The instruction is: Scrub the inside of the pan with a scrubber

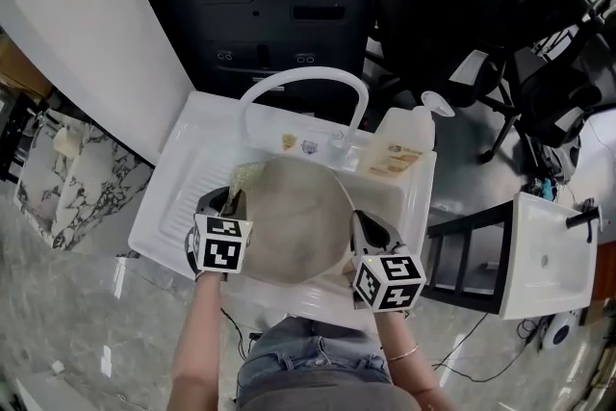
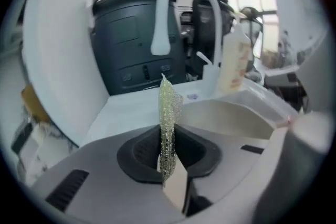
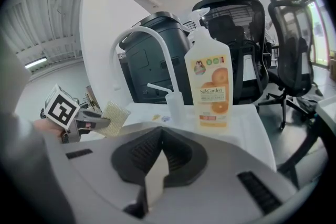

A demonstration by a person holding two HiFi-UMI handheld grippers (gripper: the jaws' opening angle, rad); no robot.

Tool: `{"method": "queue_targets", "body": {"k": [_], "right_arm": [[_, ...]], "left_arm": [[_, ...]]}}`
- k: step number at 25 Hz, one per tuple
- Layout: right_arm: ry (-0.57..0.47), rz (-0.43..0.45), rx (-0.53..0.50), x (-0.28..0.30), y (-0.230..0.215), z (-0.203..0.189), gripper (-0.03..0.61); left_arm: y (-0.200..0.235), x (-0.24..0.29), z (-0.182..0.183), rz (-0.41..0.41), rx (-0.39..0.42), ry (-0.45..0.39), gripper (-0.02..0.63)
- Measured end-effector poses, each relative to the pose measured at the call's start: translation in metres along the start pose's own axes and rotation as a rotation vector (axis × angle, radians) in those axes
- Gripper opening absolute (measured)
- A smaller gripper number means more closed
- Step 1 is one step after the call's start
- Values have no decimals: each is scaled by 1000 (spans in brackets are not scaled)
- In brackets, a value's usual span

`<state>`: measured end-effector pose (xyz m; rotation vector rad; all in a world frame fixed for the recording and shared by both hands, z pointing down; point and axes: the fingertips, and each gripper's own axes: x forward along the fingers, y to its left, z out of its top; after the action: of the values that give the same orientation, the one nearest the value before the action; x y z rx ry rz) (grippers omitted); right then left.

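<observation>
Your left tongs are clamped on the scrubber. The pan lies just to their right, so they're the nearer pair. Your right tongs are closed with nothing between them, at the pan's opposite rim.

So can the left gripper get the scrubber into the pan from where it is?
Probably yes. The left gripper has its jaws shut on the scrubber right at the pan's left rim, and the pan's inside lies open with nothing covering it.
</observation>
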<state>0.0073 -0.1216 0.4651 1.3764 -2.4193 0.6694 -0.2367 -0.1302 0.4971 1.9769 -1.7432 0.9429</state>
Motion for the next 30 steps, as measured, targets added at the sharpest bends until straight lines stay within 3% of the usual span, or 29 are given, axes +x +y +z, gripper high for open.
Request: {"method": "queue_targets", "body": {"k": [4, 8, 10, 13, 16, 20, 25, 30], "right_arm": [[-2, -31, 5, -4, -5, 1, 11], [-5, -49, 13, -11, -6, -1, 11], [-3, -55, 17, -13, -7, -3, 11], [1, -67, 23, -16, -11, -7, 11], [2, -78, 31, -18, -14, -8, 11], [-3, -81, 36, -19, -16, -6, 11], [-3, -76, 38, -18, -17, -5, 11], [-5, -72, 39, -19, -18, -4, 11]], "left_arm": [[-16, 15, 19, 27, 543, 9, 64], [-36, 44, 15, 51, 997, 76, 64], [-44, 55, 7, 51, 1169, 123, 64], [-54, 63, -8, 16, 1331, 215, 64], [-59, 64, -35, -88, 1377, 380, 63], [-61, 54, -66, -216, 1319, 569, 61], [-64, 42, -80, -330, 1207, 706, 60], [-77, 23, -92, -449, 1173, 774, 60]]}}
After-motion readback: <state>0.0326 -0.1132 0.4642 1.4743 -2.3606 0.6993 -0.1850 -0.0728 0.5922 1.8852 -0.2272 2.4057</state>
